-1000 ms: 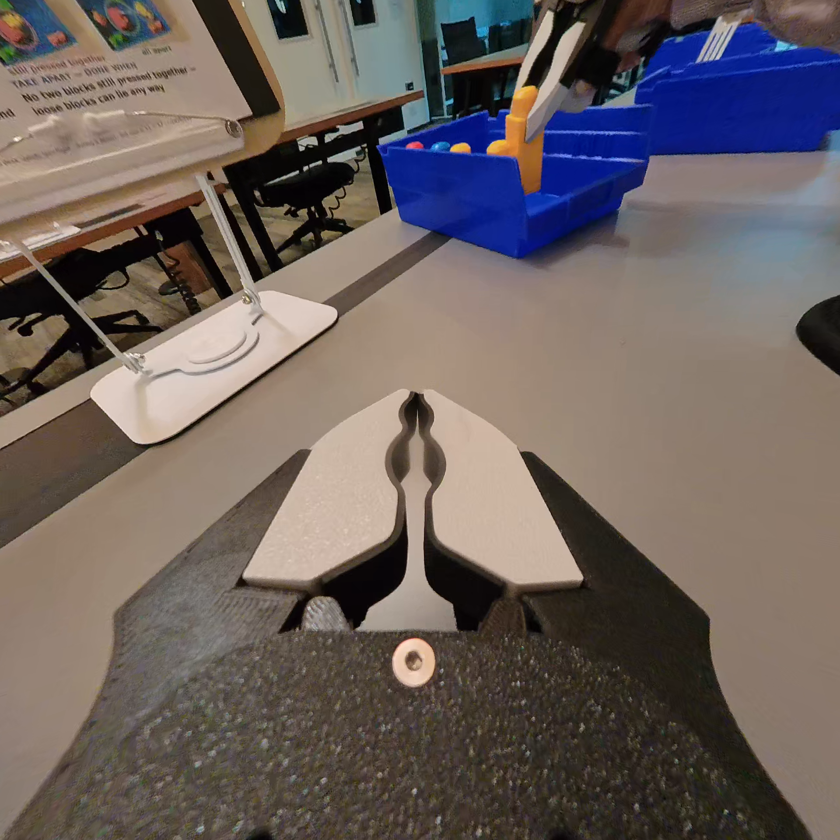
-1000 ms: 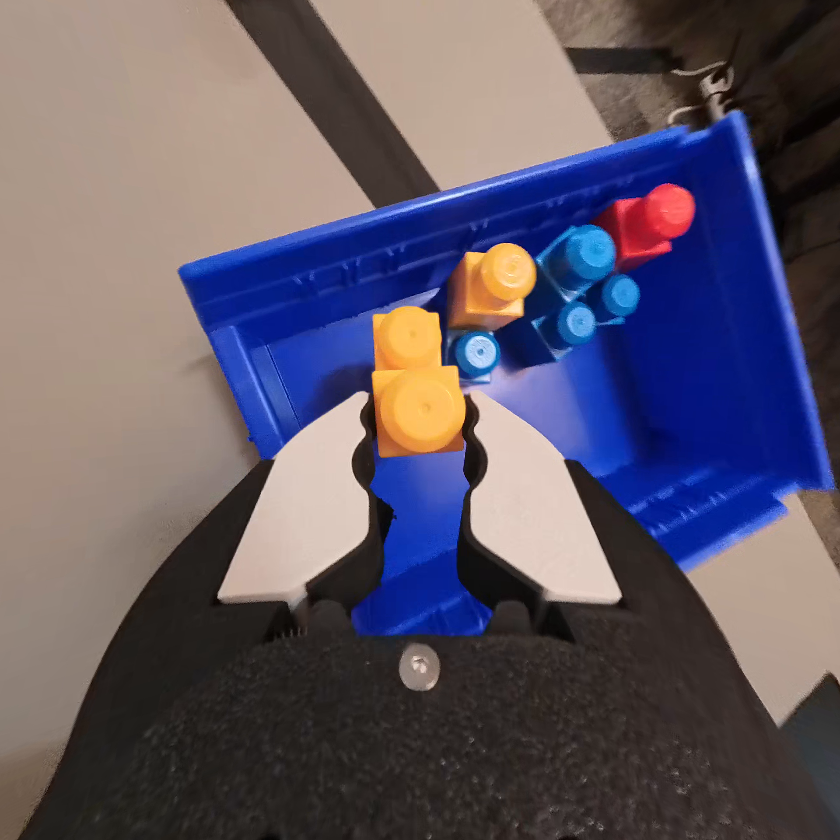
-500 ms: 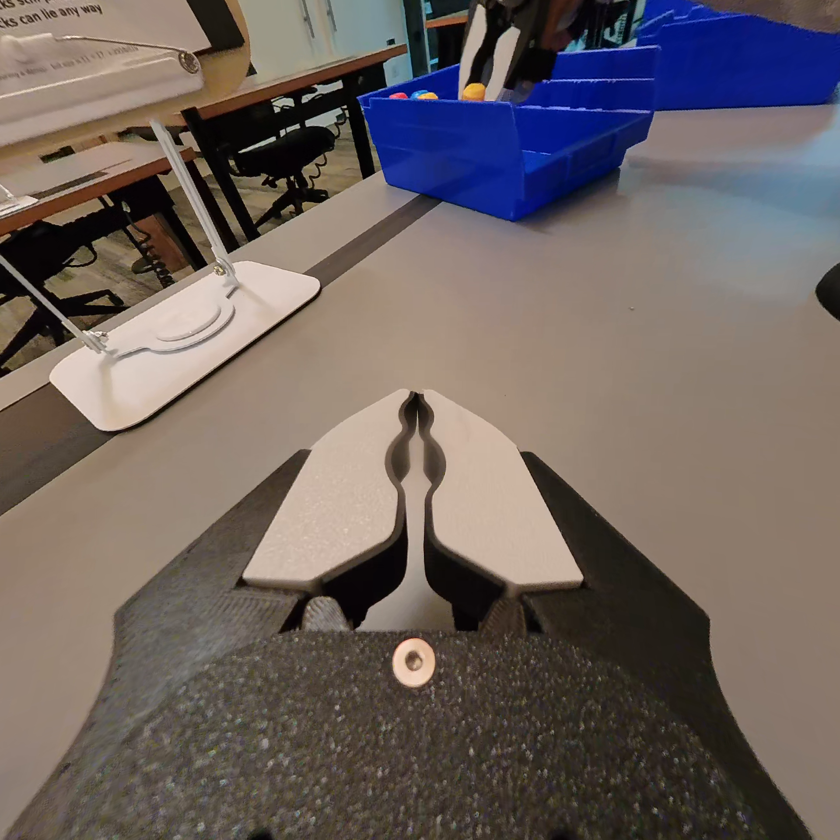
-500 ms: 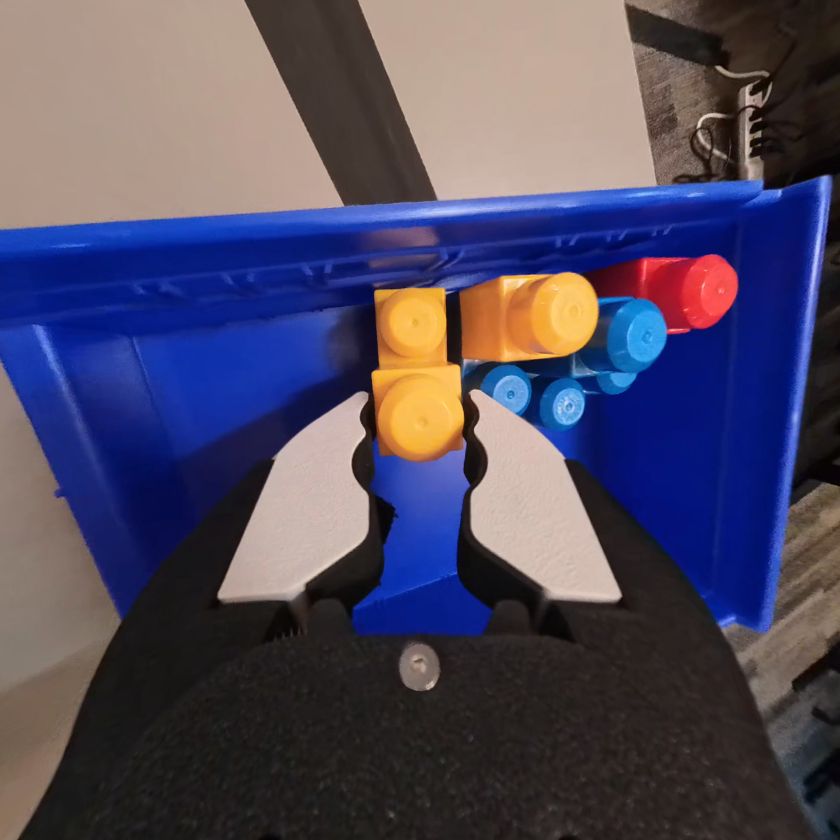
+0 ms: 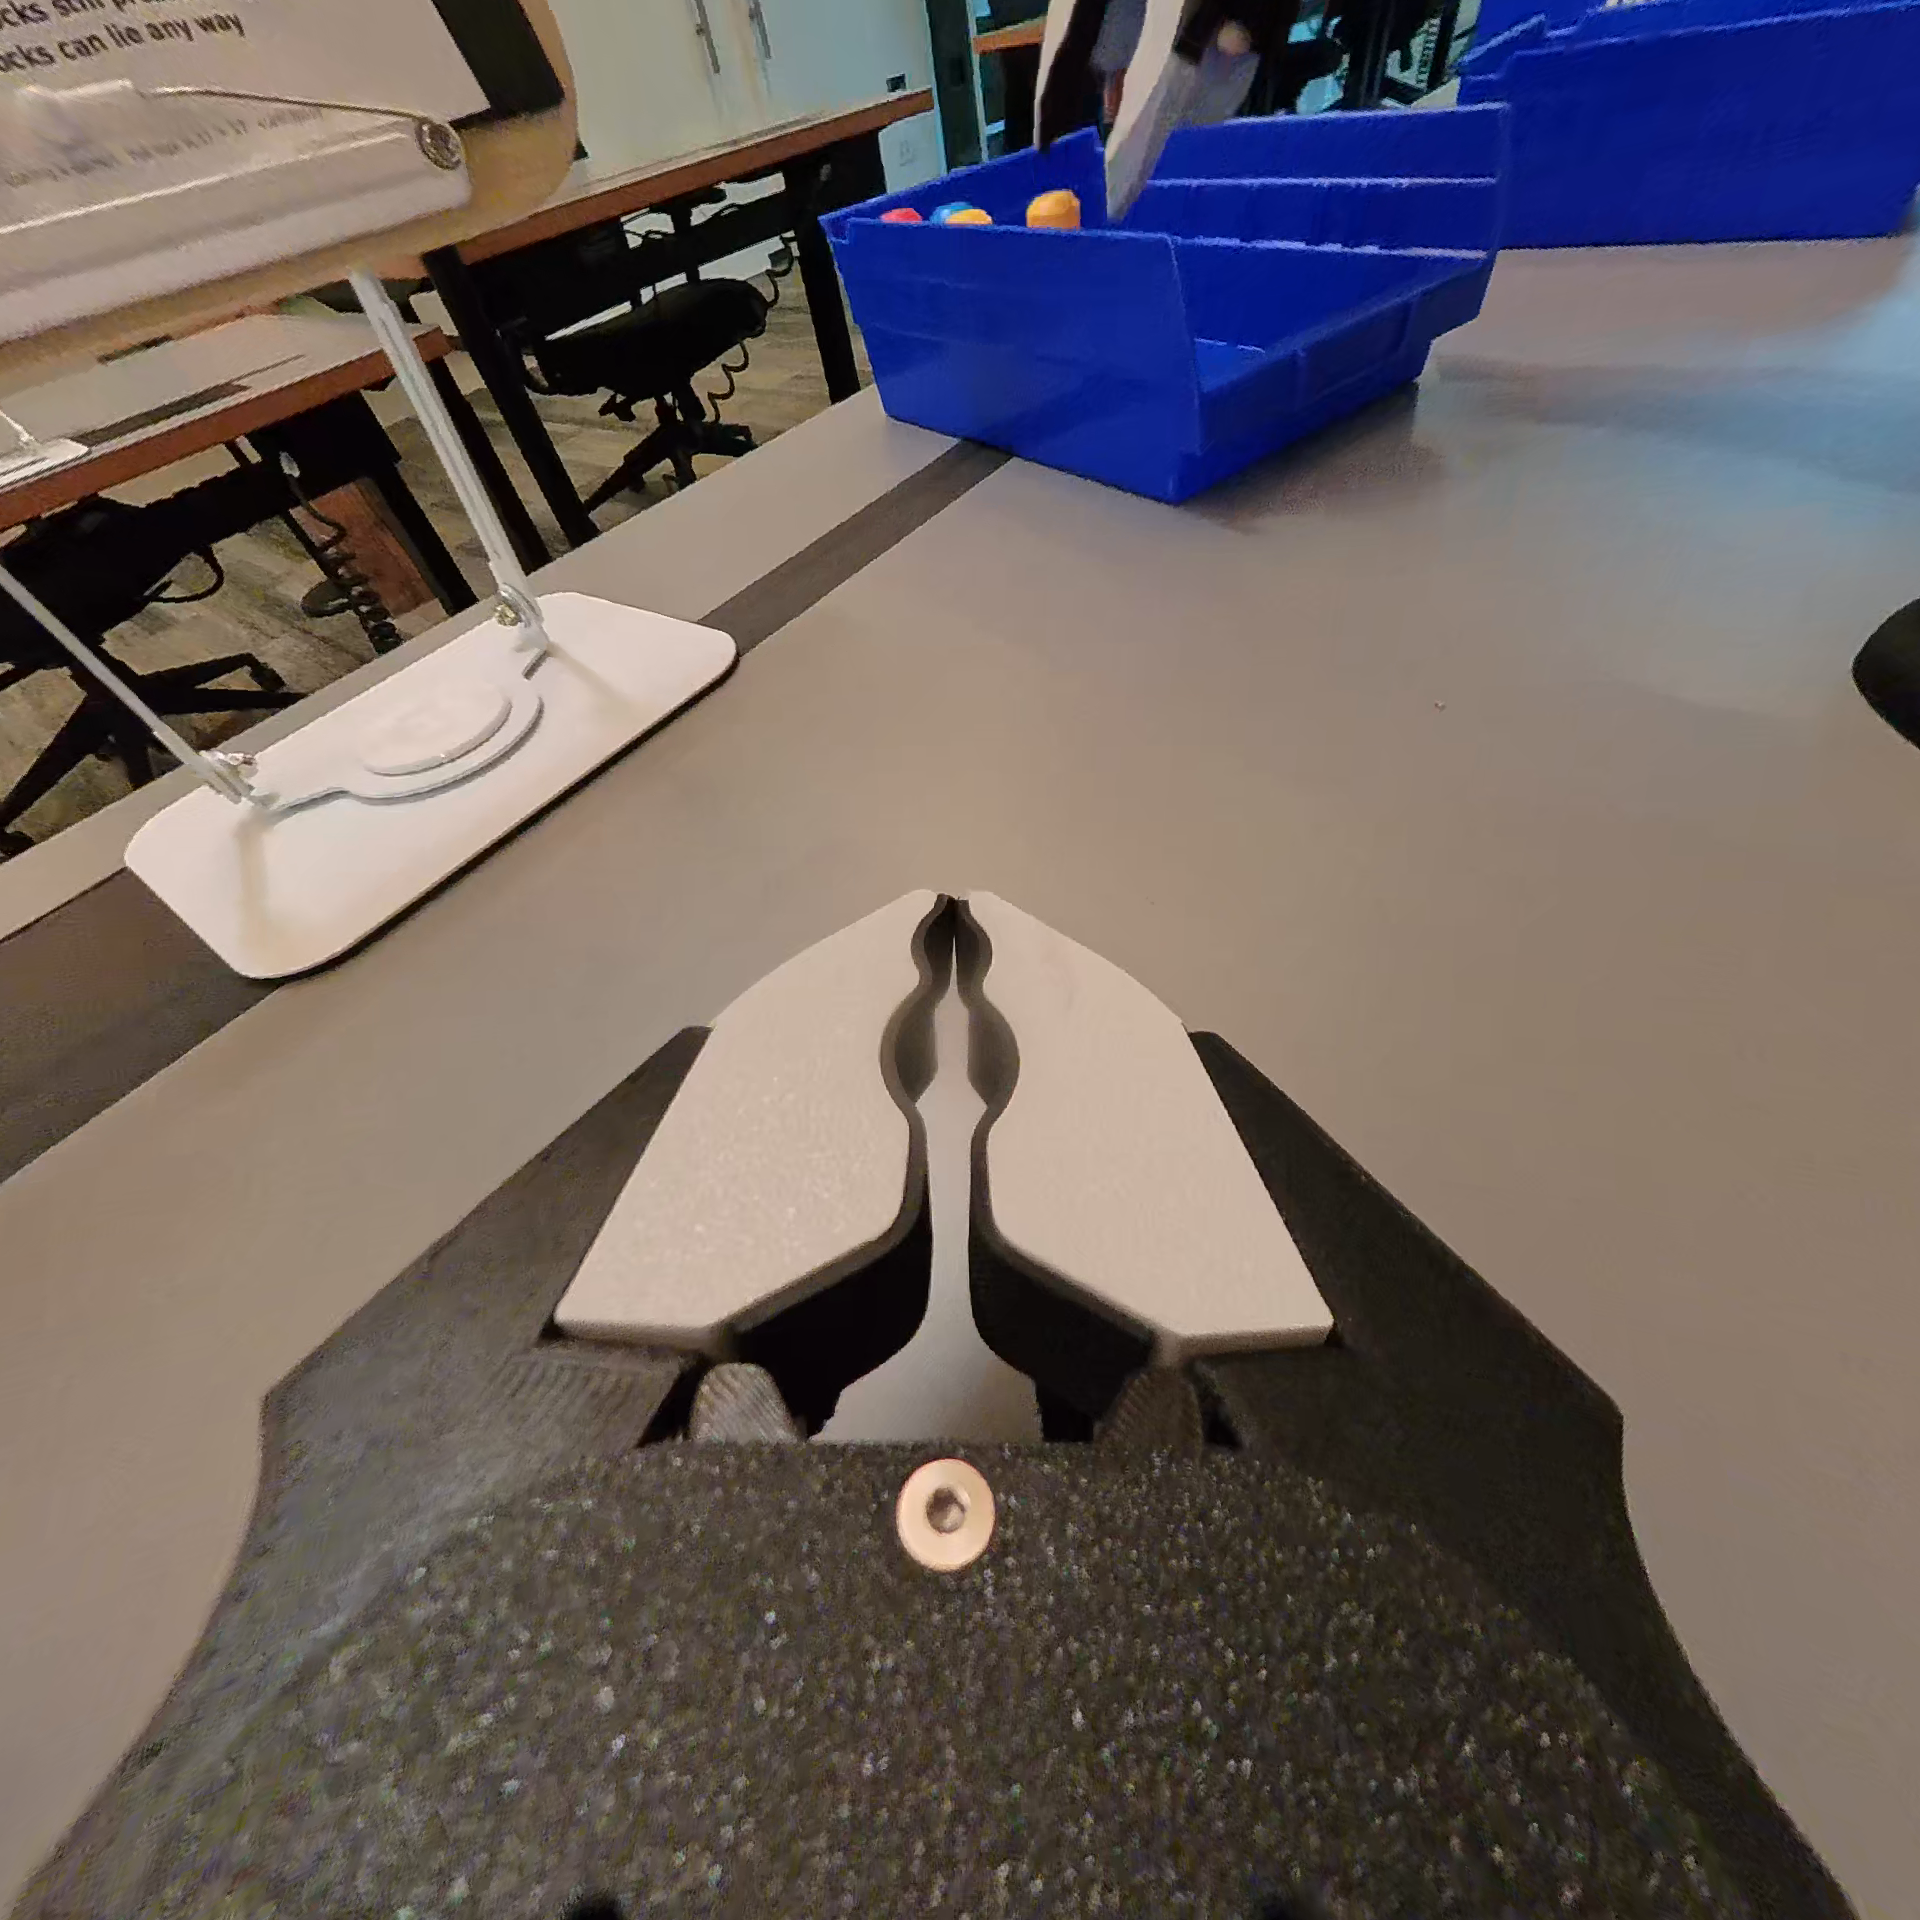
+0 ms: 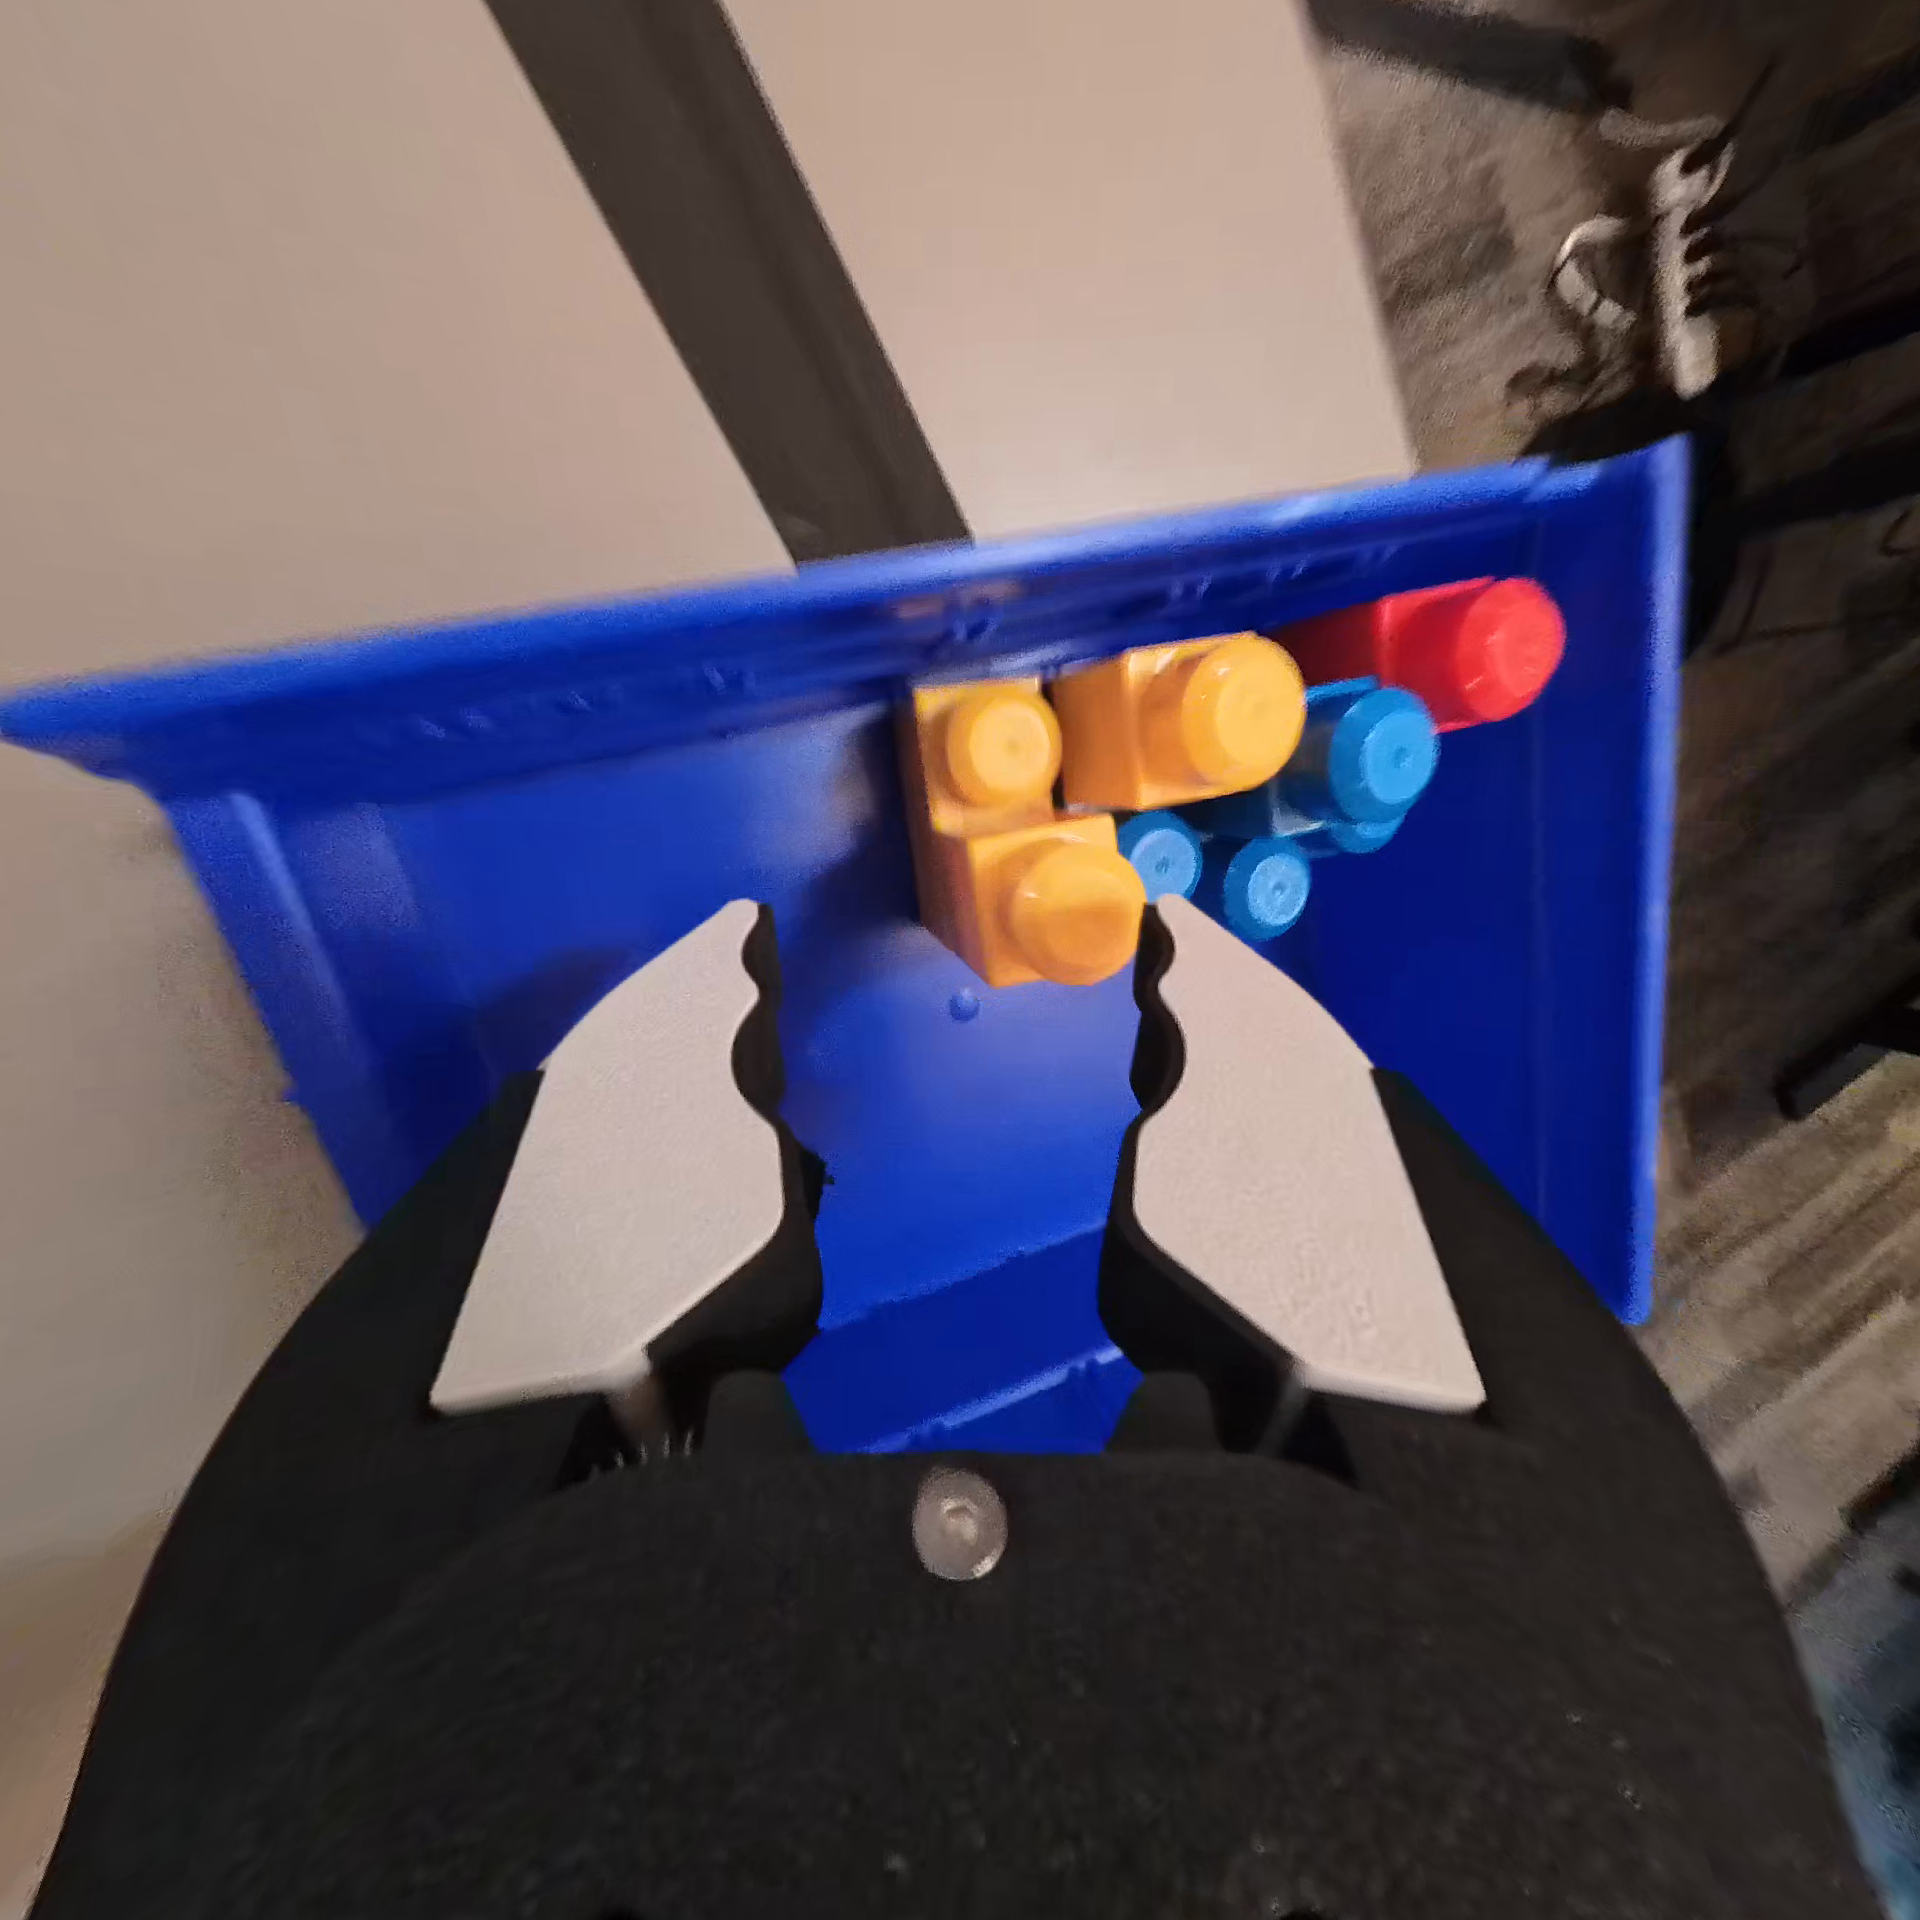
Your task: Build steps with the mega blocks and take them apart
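In the right wrist view my right gripper (image 6: 954,914) is open above the blue bin (image 6: 540,675). An orange stepped block piece (image 6: 1023,862) stands in the bin, just beyond the fingertips and free of them. Beside it lie another orange block (image 6: 1174,722), blue blocks (image 6: 1309,800) and a red block (image 6: 1444,649) in the bin's far right corner. In the left wrist view my left gripper (image 5: 952,906) is shut and empty over the grey table (image 5: 1351,831). The bin (image 5: 1143,332) stands far ahead with block tops (image 5: 1051,208) showing, and the right gripper (image 5: 1132,125) hangs over it.
A white stand (image 5: 436,769) holding an instruction sheet (image 5: 208,104) sits on the table at the left. More blue bins (image 5: 1714,135) stand at the back right. A black object (image 5: 1891,665) shows at the right edge. A dark strip (image 5: 831,551) runs along the table. About 45 centimetres separates my left fingertips from my right. Measured from the fingertips, the red block (image 6: 1444,649) is 9 centimetres or so from the right gripper and 50 centimetres from the left.
My right gripper has opened and let go of the orange stepped piece, which now rests in the bin, and has drawn back a little. My left gripper stays shut.
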Available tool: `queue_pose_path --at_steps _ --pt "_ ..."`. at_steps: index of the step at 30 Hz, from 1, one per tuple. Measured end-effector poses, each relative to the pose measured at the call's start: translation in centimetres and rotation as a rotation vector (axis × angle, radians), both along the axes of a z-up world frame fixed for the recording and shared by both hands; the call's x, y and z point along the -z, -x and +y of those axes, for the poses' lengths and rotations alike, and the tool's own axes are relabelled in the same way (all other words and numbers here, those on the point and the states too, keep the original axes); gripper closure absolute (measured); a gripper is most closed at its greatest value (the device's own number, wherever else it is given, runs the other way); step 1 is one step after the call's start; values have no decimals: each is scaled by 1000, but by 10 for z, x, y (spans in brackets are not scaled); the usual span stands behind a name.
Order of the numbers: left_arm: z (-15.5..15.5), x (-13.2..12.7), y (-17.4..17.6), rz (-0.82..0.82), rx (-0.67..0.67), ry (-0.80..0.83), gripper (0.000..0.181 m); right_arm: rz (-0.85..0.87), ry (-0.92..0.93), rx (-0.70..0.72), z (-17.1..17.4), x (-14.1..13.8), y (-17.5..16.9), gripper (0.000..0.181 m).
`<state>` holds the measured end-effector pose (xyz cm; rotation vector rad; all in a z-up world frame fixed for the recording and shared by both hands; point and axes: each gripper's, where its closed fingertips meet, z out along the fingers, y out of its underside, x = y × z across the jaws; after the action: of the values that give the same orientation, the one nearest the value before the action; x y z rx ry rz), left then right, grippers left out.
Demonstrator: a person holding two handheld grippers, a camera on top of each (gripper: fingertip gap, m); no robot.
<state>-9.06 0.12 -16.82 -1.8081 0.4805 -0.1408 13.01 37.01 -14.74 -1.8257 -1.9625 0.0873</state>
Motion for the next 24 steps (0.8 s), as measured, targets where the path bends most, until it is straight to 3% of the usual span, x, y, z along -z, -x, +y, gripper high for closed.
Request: queue_pose_path --at_steps 6,9,14,20,24 --pt "0 -12 7 -33 -29 -26 181 563 -29 41 -61 -101 48 128" --pt "-2 -20 11 -51 -36 -45 181 853 13 114 -101 -129 66 147" --pt "-2 -44 33 -101 -75 -97 181 1074 11 247 -151 -106 82 180" --pt "-19 -91 85 -153 -179 -167 179 1120 125 315 -218 -56 108 181" --pt "-44 -127 162 -198 -302 -140 162 1068 112 259 -241 -32 117 181"
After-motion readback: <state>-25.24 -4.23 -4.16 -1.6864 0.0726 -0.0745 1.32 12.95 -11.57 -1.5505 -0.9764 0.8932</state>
